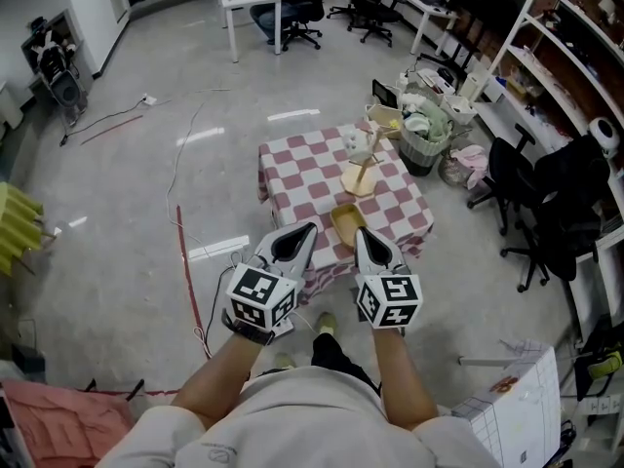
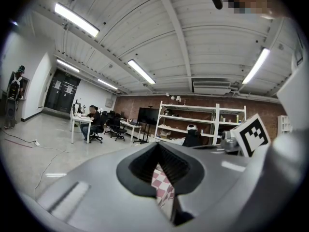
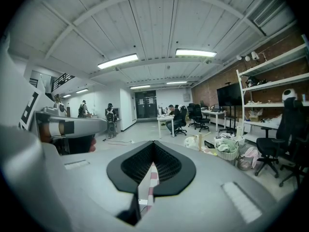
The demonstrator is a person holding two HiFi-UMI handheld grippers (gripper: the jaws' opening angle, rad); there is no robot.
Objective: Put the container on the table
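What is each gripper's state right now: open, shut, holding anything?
The grey left gripper: jaws together, holding nothing.
The grey right gripper: jaws together, holding nothing.

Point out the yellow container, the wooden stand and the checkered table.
yellow container (image 1: 342, 221): head view, its inner floor.
wooden stand (image 1: 358, 179): head view, its flat base.
checkered table (image 1: 300, 178): head view, bare cloth at its left.

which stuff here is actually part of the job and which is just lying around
For the job:
- yellow container, at the near edge of the table
- checkered table
- left gripper and right gripper, both empty

Just lying about:
- wooden stand
- basket
- black chair
- red cable
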